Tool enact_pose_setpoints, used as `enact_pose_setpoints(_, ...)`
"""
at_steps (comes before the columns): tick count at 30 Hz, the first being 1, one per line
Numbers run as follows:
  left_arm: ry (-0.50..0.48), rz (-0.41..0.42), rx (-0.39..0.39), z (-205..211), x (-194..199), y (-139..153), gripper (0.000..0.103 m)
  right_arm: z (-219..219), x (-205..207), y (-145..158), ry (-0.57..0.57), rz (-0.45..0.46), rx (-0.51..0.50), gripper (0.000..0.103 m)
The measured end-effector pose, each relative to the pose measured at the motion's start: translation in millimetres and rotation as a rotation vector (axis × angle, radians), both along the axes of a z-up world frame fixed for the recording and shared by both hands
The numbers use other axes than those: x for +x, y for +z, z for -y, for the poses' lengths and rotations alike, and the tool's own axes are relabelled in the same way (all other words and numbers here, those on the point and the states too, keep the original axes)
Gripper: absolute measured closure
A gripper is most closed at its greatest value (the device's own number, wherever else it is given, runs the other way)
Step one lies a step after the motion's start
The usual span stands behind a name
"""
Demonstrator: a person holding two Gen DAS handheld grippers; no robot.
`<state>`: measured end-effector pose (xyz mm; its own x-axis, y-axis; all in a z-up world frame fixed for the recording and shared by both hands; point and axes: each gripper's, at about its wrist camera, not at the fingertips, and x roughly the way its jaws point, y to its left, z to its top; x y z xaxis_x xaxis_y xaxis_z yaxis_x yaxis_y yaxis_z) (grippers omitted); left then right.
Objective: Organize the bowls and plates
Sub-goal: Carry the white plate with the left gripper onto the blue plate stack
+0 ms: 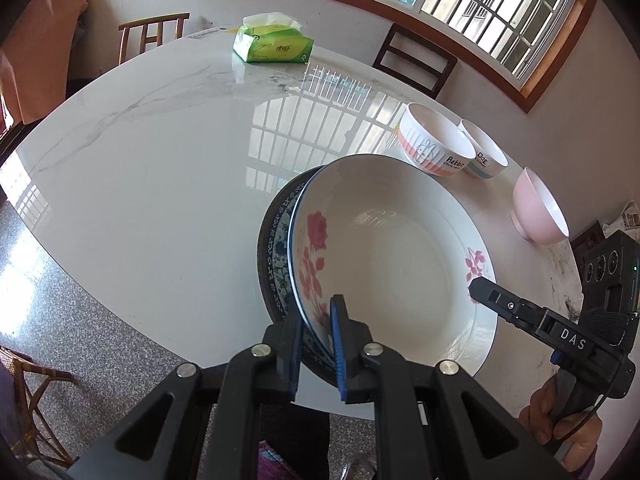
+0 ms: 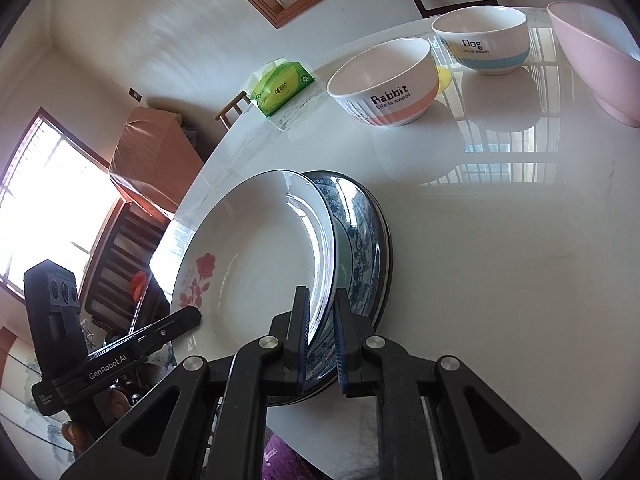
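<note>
A white plate with pink roses (image 1: 400,256) (image 2: 256,264) lies on a blue patterned plate (image 1: 276,264) (image 2: 360,236) near the table's front edge. My left gripper (image 1: 318,344) is shut on the near rim of both plates. My right gripper (image 2: 322,340) is shut on the opposite rim of the same stack; it also shows in the left wrist view (image 1: 516,308). A "Rabbit" bowl (image 1: 436,144) (image 2: 384,80), a "Dog" bowl (image 1: 484,152) (image 2: 484,40) and a pink bowl (image 1: 540,208) (image 2: 596,56) stand beyond the plates.
A green tissue pack (image 1: 272,40) (image 2: 280,88) lies at the far side of the white marble table (image 1: 160,160) (image 2: 500,260). Chairs (image 1: 416,60) stand around the table. The table's edge runs just under the plates.
</note>
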<state>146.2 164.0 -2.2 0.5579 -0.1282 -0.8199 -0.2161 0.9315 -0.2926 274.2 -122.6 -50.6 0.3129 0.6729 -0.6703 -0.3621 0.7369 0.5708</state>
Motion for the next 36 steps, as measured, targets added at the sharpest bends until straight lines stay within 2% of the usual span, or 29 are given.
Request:
enact_pose_setpoints(29,-0.019,0.0,0.035,3.5,4.5,-8.7,0.088,-3.3,-0.6,-4.3,-0.006,-0.003,-0.035,0.091)
enact_pose_setpoints(36,-0.026,0.005,0.06,6.6,4.0,-9.3,0.085,-5.0,-1.9,-3.2,-0.008,0.007,-0.043,0.091)
